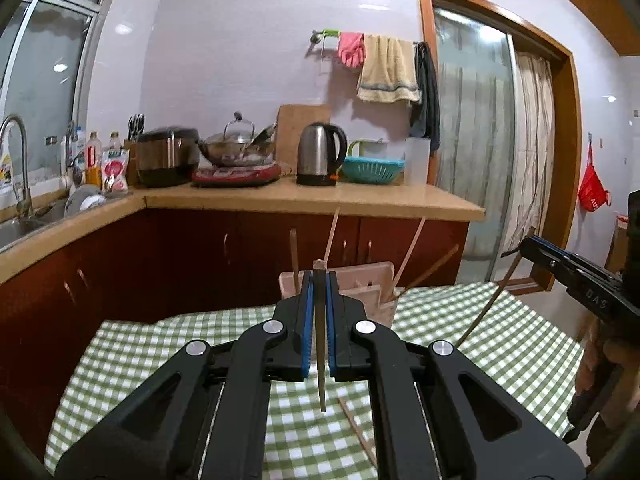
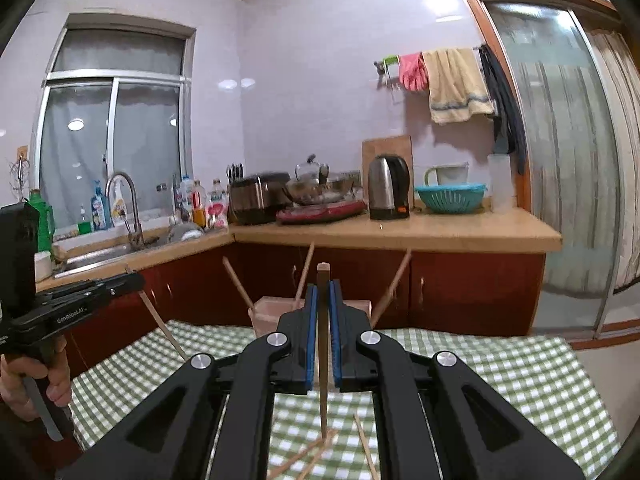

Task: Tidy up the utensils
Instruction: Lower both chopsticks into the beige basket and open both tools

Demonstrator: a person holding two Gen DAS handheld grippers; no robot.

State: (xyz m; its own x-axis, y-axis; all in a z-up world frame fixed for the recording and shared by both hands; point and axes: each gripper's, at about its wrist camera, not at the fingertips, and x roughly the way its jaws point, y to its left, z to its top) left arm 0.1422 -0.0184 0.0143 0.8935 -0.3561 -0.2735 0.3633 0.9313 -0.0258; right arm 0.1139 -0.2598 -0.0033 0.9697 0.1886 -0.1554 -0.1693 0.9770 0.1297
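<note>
Chopstick (image 1: 320, 344) stands clamped between the blue pads (image 1: 307, 320) of the left tool (image 1: 319, 280), running from just above the fingertips at 12 o'clock down past the pads toward 6 o'clock, its lower tip hanging free over the green checked cloth (image 1: 500, 344). The right tool (image 2: 323, 286) is likewise closed on a second chopstick (image 2: 322, 360), gripped upright between its own pads (image 2: 311, 328), the lower end pointing at the cloth near a few loose chopsticks (image 2: 316, 452) that lie flat at 6 o'clock.

Just beyond both tools, at 12 o'clock, a pale pink holder (image 1: 360, 284) sits on the cloth-covered counter (image 2: 500, 368). Several chopsticks (image 1: 408, 254) already lean out of it, fanning toward 11, 12 and 1 o'clock.

In the left view the right tool appears at 3 o'clock with its stick slanting down toward the cloth. In the right view the left tool shows at 9 o'clock, held by a hand (image 2: 56, 380), its stick angled down toward 4 o'clock.

Farther out at 12 o'clock runs the kitchen worktop (image 1: 320, 198) with a steel kettle (image 1: 320, 154), a teal colander (image 1: 374, 170), a rice cooker (image 1: 168, 156) and a lidded wok (image 1: 236, 148) on a red hob. A sink with a tap (image 1: 18, 164) lies at 9 o'clock. A towel (image 1: 388, 68) and pink gloves (image 1: 352, 50) hang on the wall at 1 o'clock.
</note>
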